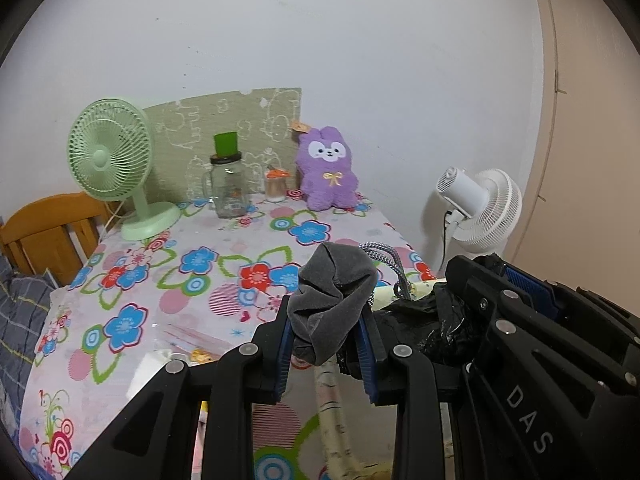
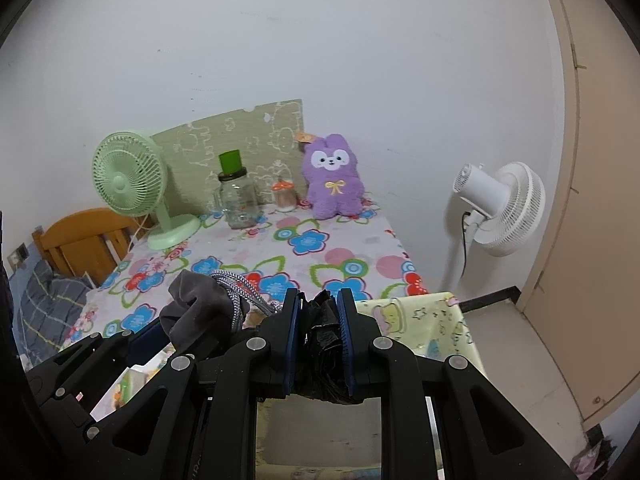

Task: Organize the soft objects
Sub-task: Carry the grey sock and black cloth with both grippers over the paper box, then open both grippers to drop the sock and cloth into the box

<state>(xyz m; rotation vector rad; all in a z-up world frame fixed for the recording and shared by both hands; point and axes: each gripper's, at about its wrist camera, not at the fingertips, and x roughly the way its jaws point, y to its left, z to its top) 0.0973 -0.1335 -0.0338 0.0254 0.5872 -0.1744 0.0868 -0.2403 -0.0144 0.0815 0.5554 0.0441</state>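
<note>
two grippers near the floral table point(image 1: 168, 280): left gripper point(image 1: 326, 344) clamps a grey cloth point(image 1: 332, 300), right gripper point(image 2: 318, 344) clamps crumpled black plastic point(image 2: 322, 340); the dangling braided cord point(image 1: 394, 264) could snag the table edge.

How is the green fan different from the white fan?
The green fan stands on the flowered table at its back left; the white fan stands on the floor to the table's right. The green fan shows its front grille to the camera; the white fan faces away, showing its motor housing. The green fan looks smaller. Both have round wire grilles.
</note>
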